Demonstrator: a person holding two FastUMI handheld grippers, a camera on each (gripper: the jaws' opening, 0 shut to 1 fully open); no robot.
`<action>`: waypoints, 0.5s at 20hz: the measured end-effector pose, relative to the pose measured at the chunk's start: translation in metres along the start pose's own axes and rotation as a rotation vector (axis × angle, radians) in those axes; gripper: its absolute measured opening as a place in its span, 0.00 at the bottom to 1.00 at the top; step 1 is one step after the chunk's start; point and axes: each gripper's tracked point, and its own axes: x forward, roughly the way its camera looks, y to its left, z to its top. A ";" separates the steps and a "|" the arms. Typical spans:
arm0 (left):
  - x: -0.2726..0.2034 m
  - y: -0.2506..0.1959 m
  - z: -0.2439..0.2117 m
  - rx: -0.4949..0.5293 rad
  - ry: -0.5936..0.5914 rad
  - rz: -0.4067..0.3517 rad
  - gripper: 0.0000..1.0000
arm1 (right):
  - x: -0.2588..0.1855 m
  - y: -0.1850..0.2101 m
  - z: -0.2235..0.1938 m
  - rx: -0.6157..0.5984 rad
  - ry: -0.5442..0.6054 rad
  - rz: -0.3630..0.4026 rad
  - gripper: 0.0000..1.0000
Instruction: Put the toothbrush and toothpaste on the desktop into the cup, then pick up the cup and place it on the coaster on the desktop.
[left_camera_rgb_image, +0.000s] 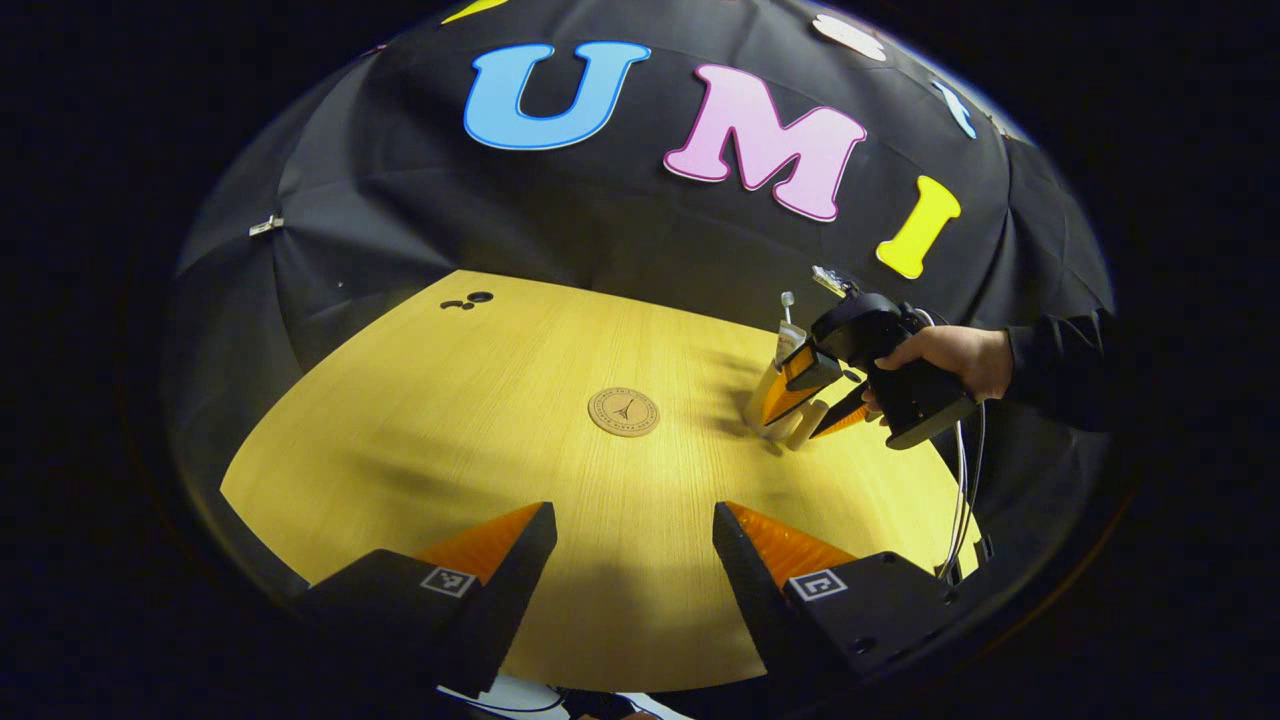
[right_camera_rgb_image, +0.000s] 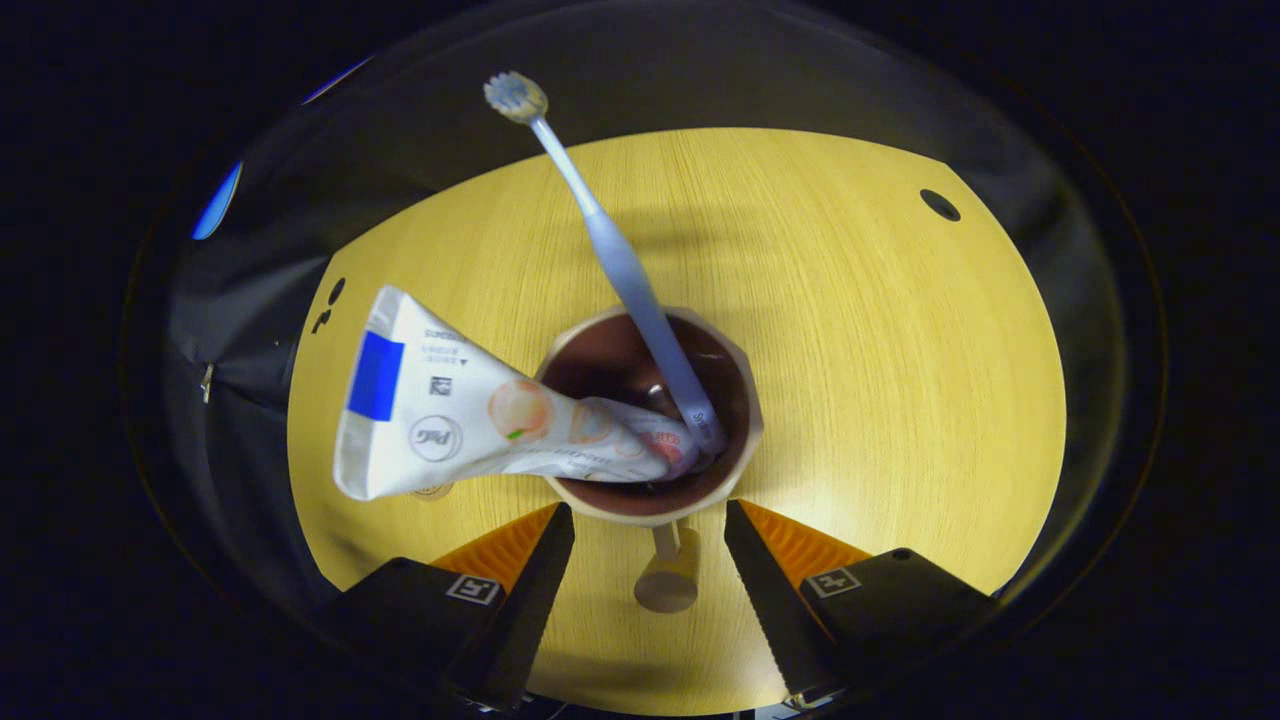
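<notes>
Centre frame in the right gripper view, the beige faceted cup (right_camera_rgb_image: 650, 415) holds the pale blue toothbrush (right_camera_rgb_image: 620, 260) and white toothpaste tube (right_camera_rgb_image: 470, 415). The right gripper (right_camera_rgb_image: 648, 545) spreads its fingers astride the handle (right_camera_rgb_image: 668, 580); close squarely, lift upright toward the round cork coaster (left_camera_rgb_image: 623, 411). The left gripper (left_camera_rgb_image: 633, 545) hangs spread over the table (left_camera_rgb_image: 450, 420).

We look down on the cup (right_camera_rgb_image: 650, 505) on the table (right_camera_rgb_image: 900, 380), toothbrush (right_camera_rgb_image: 620, 260) and toothpaste (right_camera_rgb_image: 470, 415) leaning inside; our right claw (right_camera_rgb_image: 650, 565) straddles its handle (right_camera_rgb_image: 668, 575), jaws apart.

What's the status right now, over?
Both grippers open; right gripper straddles the cup's handle. Toothbrush and toothpaste in cup. Coaster bare.
</notes>
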 end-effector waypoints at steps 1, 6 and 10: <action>0.001 0.003 0.001 -0.010 0.000 0.004 0.97 | 0.002 -0.002 0.000 -0.007 0.001 -0.010 0.90; 0.008 0.008 -0.001 -0.047 0.017 0.021 0.98 | 0.009 0.003 -0.005 -0.032 0.027 -0.006 0.72; 0.006 -0.003 0.000 -0.022 0.017 -0.009 0.97 | 0.007 0.001 -0.003 -0.022 0.036 0.002 0.40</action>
